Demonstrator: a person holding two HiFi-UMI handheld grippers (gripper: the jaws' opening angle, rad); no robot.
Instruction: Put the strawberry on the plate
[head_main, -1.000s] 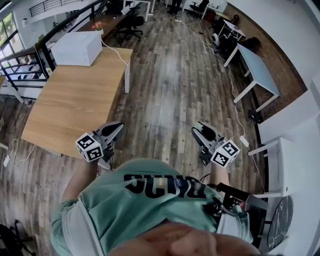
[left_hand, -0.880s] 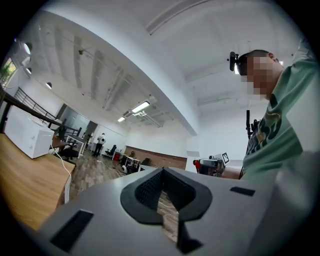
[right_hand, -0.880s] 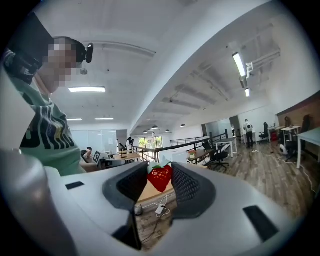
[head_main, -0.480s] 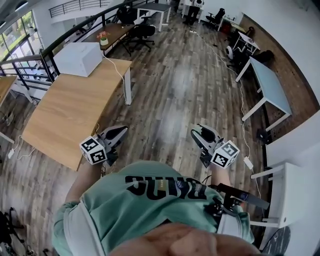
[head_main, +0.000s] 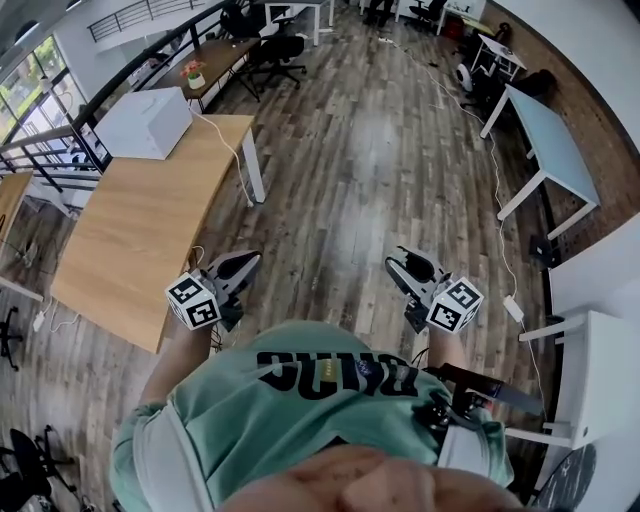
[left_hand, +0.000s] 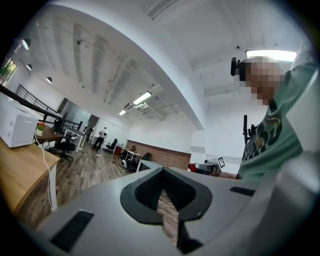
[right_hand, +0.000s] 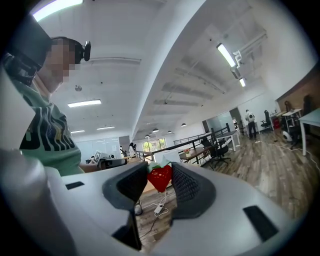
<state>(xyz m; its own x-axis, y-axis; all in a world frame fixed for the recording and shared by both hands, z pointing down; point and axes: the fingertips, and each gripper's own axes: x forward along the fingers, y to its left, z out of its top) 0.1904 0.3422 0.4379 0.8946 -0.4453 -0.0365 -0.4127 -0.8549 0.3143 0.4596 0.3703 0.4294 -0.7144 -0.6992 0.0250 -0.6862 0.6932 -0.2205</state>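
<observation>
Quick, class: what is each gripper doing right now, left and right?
Left gripper: closed, nothing held.
Right gripper: closed on the strawberry.

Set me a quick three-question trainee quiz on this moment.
1. Multiple choice: the strawberry is A) on a plate, B) between the jaws of the right gripper, C) in a bowl.
2. True or false: the left gripper grips something.
3. Fill in: in the head view, the white box stands on a wooden ____.
Key: 1 B; 2 false, its jaws are shut on nothing; 3 table.
</observation>
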